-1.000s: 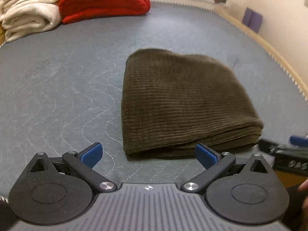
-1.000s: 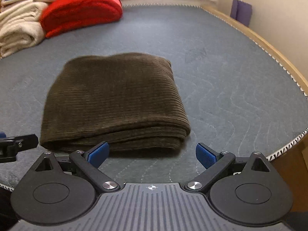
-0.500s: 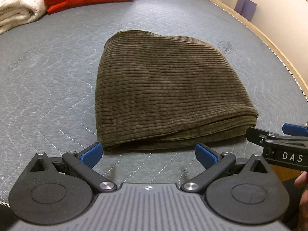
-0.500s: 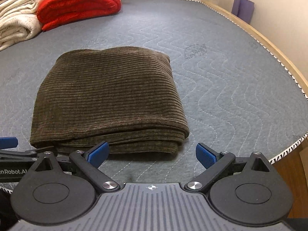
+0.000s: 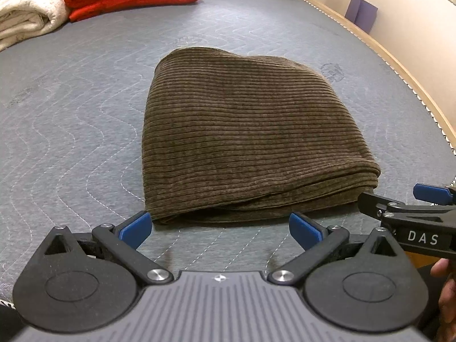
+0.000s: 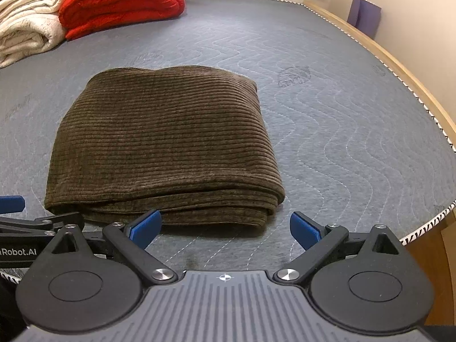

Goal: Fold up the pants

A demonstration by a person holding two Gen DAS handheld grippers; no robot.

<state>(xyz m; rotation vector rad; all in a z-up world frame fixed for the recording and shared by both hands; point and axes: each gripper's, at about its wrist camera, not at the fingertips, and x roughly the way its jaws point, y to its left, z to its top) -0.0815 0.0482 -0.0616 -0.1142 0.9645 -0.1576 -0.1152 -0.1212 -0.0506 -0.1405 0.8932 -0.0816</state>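
Observation:
Dark olive corduroy pants [image 5: 245,142] lie folded into a thick rectangle on the grey quilted mattress [image 5: 71,119]; the stacked layers face me. My left gripper [image 5: 219,229] hovers just short of that near edge, open, nothing between its blue pads. In the right wrist view the same pants [image 6: 162,148] fill the centre-left, and my right gripper [image 6: 225,228] is open at their near right corner, holding nothing. Each gripper shows at the side of the other's view: the right one [image 5: 404,208] and the left one [image 6: 37,222].
A red folded quilt [image 6: 119,2] and cream blankets [image 6: 25,25] are stacked at the far left of the mattress. A wooden bed frame edge [image 6: 410,71] runs along the right, with a purple object [image 6: 366,14] against the wall. A hand [image 5: 446,285] shows at lower right.
Both grippers have moved closer to the near edge of the folded pants and tilted down slightly. The pants have stayed in place, and both grippers have stayed open.

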